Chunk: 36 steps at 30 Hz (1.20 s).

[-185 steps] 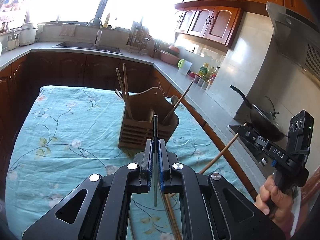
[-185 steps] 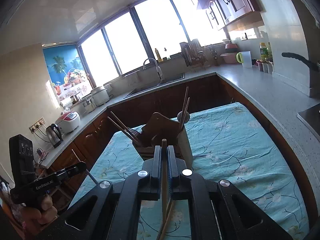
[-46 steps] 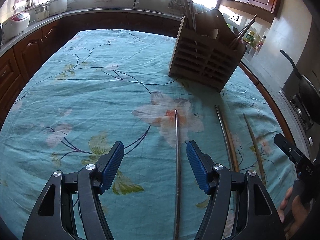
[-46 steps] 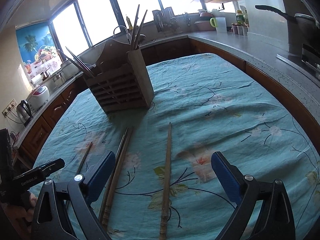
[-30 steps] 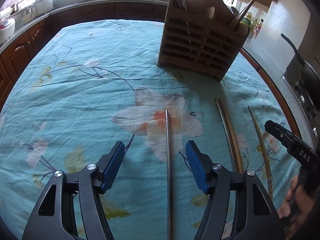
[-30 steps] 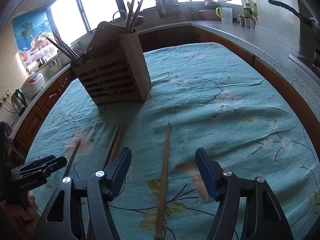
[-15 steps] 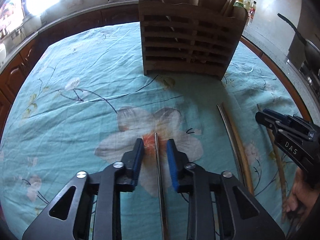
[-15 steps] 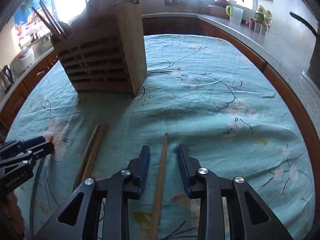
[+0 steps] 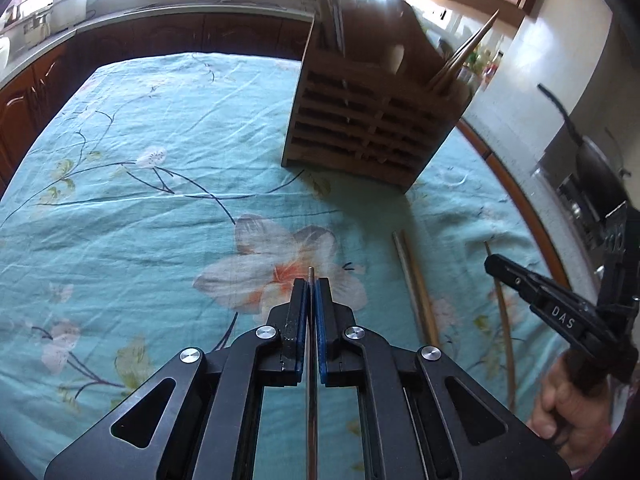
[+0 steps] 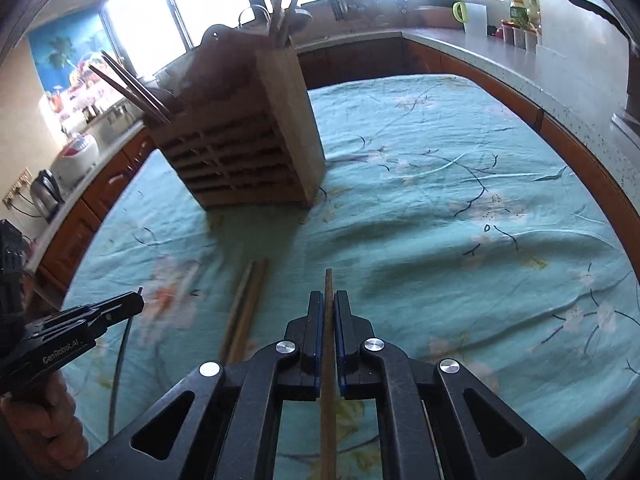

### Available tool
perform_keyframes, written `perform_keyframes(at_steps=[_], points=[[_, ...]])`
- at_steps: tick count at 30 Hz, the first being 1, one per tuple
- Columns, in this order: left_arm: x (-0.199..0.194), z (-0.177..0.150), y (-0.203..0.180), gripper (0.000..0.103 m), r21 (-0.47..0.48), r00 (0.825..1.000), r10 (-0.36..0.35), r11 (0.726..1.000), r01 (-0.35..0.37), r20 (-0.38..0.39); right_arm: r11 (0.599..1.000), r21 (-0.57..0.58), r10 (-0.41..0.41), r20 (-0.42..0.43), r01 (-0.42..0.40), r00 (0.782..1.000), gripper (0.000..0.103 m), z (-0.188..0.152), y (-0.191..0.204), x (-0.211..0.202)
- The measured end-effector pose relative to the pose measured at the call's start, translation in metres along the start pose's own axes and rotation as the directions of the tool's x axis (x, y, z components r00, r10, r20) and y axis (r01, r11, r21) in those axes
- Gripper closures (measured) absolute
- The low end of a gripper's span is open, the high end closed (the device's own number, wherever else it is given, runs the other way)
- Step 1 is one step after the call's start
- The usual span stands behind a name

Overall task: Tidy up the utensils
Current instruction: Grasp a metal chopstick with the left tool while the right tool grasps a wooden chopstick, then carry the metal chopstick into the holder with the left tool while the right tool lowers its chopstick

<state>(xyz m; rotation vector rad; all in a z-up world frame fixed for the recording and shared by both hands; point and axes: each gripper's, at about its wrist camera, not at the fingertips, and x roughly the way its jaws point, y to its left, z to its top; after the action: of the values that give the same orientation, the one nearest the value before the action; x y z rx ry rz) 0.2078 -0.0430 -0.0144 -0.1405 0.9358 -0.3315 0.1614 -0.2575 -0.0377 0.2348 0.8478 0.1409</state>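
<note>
Pick-up step in hand: left gripper (image 9: 311,286) clamped on metal chopstick (image 9: 310,400), right gripper (image 10: 328,300) clamped on wooden chopstick (image 10: 328,400), both low over tablecloth (image 9: 160,200); next, lift and carry to wooden holder (image 9: 360,128)

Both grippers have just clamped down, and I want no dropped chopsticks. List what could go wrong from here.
1. The left gripper pinches the metal chopstick close to its far tip, so the long free end may swing or slip when lifted.
2. The right gripper holds the wooden chopstick the same way, with the same likely sag.
3. The pair of chopsticks lies between both grippers on the wrinkled tablecloth; a trailing end could drag it away from the wooden utensil holder.
</note>
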Motion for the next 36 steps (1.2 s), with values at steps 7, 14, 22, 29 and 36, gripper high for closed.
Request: perform_keyframes(at_steps=[7,14,22,29,36], points=[[-0.053,-0.002,0.001,0.100,-0.031,0.995,-0.054,0.998,0.057,0.090,0.997,0.013,0.073,0.084,-0.074,0.994,0.098,0.000,0.012,-0.043],[-0.099,0.004,-0.008,0.100,-0.006,0.978,-0.094,0.995,0.096,0.185,0.993,-0.001,0.121,0.167,-0.122,0.979,0.098,0.005,0.022,-0.086],[-0.138,0.008,-0.011,0.100,0.013,0.957,-0.125,0.992,0.126,0.262,0.991,-0.032,0.137,0.262,-0.133,0.955,0.098,0.016,0.033,-0.125],[-0.152,0.012,-0.010,0.100,0.015,0.946,-0.124,0.992,0.125,0.299,0.990,-0.042,0.140,0.303,-0.133,0.943,0.098,0.025,0.035,-0.139],[-0.159,0.018,-0.009,0.100,0.014,0.937,-0.120,0.992,0.122,0.328,0.990,-0.045,0.138,0.318,-0.131,0.938,0.098,0.029,0.035,-0.143]])
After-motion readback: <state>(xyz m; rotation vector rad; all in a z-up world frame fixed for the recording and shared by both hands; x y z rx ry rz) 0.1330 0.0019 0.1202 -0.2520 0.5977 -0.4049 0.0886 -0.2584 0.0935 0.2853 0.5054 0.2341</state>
